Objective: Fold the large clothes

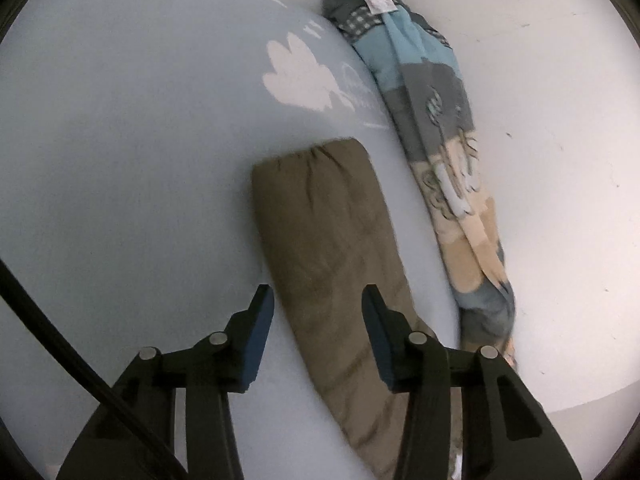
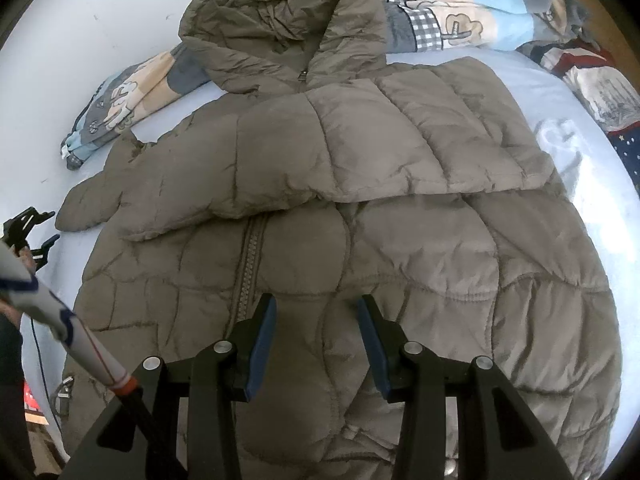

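Observation:
A brown quilted hooded jacket (image 2: pixel 400 260) lies front-up on a light blue bed sheet (image 2: pixel 580 152). Its zip is shut and its hood (image 2: pixel 280 20) points away from me. One sleeve (image 2: pixel 400 140) is folded across the chest. The other sleeve (image 1: pixel 328 240) stretches out sideways over the sheet. My left gripper (image 1: pixel 318 300) hovers open over that sleeve, one finger above its edge and the other above the sheet. It also shows as the left gripper (image 2: pixel 56 225) beside the cuff in the right wrist view. My right gripper (image 2: pixel 316 308) stands open over the jacket's lower front, its pads bare.
A rolled patterned blanket (image 1: pixel 440 140) in blue, grey and beige lies along the white wall (image 1: pixel 560 120) behind the jacket. More bedding (image 2: pixel 600 88) in red and navy is piled at the far right. A black cable (image 1: pixel 60 340) and a person's sleeve (image 2: pixel 40 300) are at the left.

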